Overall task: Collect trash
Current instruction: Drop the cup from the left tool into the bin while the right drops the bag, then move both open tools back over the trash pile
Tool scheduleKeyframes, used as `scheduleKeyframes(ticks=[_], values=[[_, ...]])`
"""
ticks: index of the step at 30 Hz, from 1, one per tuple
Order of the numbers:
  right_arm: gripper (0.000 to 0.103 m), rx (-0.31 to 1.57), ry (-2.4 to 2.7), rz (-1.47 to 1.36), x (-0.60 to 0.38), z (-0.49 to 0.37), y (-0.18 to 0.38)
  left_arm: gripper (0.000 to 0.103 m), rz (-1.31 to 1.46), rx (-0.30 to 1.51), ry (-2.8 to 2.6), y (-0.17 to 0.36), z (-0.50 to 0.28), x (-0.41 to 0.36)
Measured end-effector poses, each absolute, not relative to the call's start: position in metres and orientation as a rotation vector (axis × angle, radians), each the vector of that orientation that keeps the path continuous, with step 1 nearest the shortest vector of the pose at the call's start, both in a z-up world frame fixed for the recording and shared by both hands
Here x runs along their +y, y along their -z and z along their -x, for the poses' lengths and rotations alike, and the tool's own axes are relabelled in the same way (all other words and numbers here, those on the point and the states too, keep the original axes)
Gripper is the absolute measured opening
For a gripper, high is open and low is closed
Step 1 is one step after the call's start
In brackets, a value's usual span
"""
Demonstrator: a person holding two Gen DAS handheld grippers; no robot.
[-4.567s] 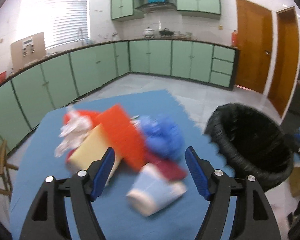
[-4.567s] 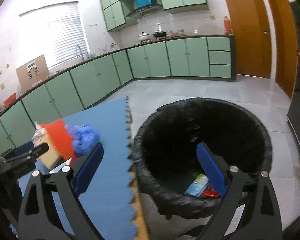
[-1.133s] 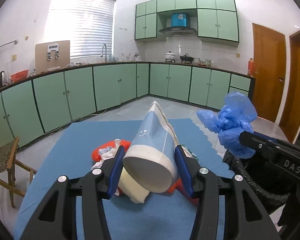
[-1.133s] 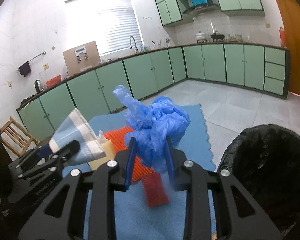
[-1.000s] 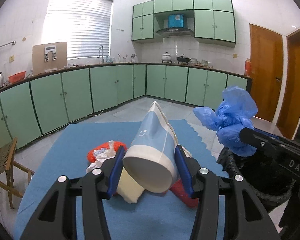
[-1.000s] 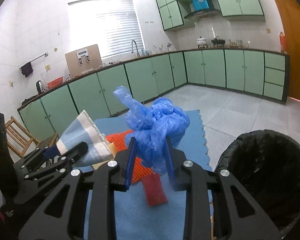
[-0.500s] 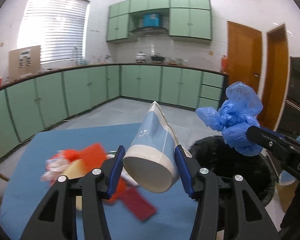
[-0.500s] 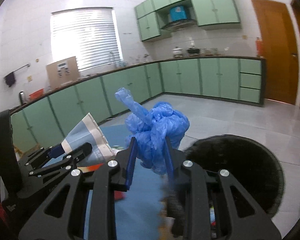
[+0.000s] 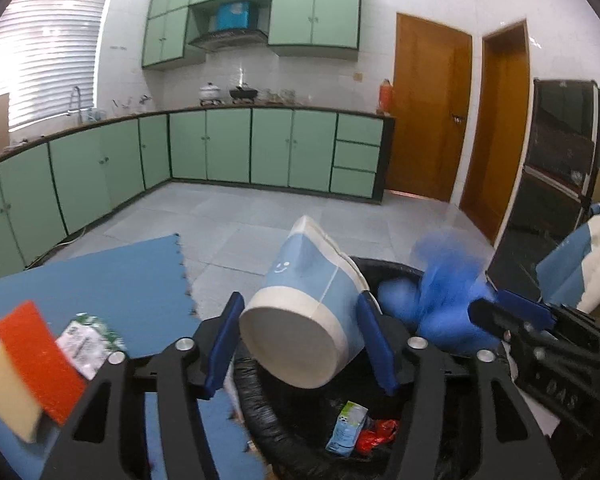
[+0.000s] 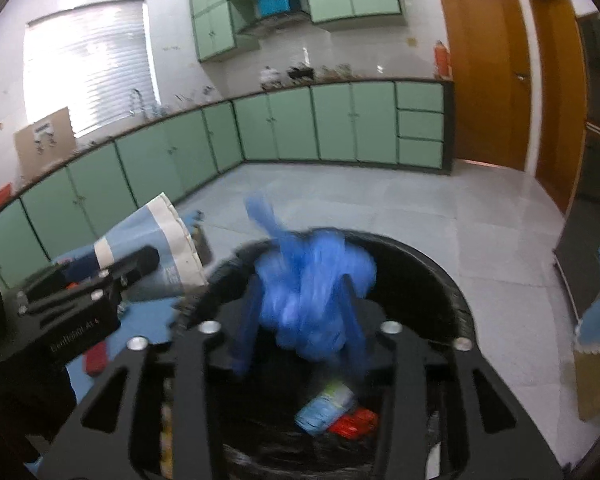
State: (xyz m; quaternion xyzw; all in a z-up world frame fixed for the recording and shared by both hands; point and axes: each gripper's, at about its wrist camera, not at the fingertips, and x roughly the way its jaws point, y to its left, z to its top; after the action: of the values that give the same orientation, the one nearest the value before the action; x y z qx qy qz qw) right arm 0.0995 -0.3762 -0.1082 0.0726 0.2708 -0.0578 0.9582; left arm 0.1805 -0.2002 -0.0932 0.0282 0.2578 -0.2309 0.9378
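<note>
My left gripper (image 9: pixel 300 344) is shut on a blue-and-white paper cup (image 9: pixel 306 316) and holds it over the near rim of the black-lined trash bin (image 9: pixel 260 412). My right gripper (image 10: pixel 300 320) holds a crumpled blue plastic bag (image 10: pixel 312 296) over the bin's opening (image 10: pixel 456 304); the bag is blurred, and the fingers look slightly parted around it. The bag also shows in the left wrist view (image 9: pixel 444 296). A blue carton (image 10: pixel 324 404) and a red wrapper (image 10: pixel 356 420) lie inside the bin.
An orange-and-yellow sponge (image 9: pixel 28 368) and a crumpled white wrapper (image 9: pixel 88 344) lie on the blue foam mat (image 9: pixel 112 280) at the left. A red piece (image 10: pixel 96 356) lies on the mat. Green cabinets line the far walls, wooden doors stand at right.
Both grippers have swung right from the mat to above the bin, carrying the cup and the blue bag. The right gripper's fingers look wider and the bag is blurred.
</note>
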Motion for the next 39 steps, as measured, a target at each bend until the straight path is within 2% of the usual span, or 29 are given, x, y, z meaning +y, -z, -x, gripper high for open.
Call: scheduleKeyframes(ticks=[3,6,7,10,17,26,33,39], values=[[0.061,0.568,0.172,-0.147,-0.388,-0.092,0.12,0.073,-0.059,0.55,0.488,0.097,-0.187,-0.21],[0.075,0.567,0.212,-0.157,-0.393,-0.084,0.126,0.074,-0.062,0.547,0.488,0.096,-0.185,-0.211],[0.084,0.564,0.226,-0.157,-0.393,-0.08,0.127,0.074,-0.063,0.542,0.484,0.095,-0.184,-0.207],[0.09,0.554,0.239,-0.158,-0.39,-0.077,0.127,0.075,-0.069,0.523,0.465,0.091,-0.178,-0.198],[0.094,0.543,0.176,-0.177,-0.355,-0.079,0.114,0.078,-0.05,0.502,0.388,0.079,-0.165,-0.142],[0.094,0.526,0.011,-0.128,-0.27,-0.093,0.102,0.078,-0.016,0.49,0.188,0.074,-0.139,-0.03],[0.094,0.54,-0.12,-0.097,-0.203,-0.112,0.106,0.078,-0.036,0.48,0.033,0.082,-0.124,0.042],[0.094,0.575,-0.194,-0.061,-0.152,-0.128,0.123,0.078,-0.031,0.499,-0.026,0.091,-0.119,0.072]])
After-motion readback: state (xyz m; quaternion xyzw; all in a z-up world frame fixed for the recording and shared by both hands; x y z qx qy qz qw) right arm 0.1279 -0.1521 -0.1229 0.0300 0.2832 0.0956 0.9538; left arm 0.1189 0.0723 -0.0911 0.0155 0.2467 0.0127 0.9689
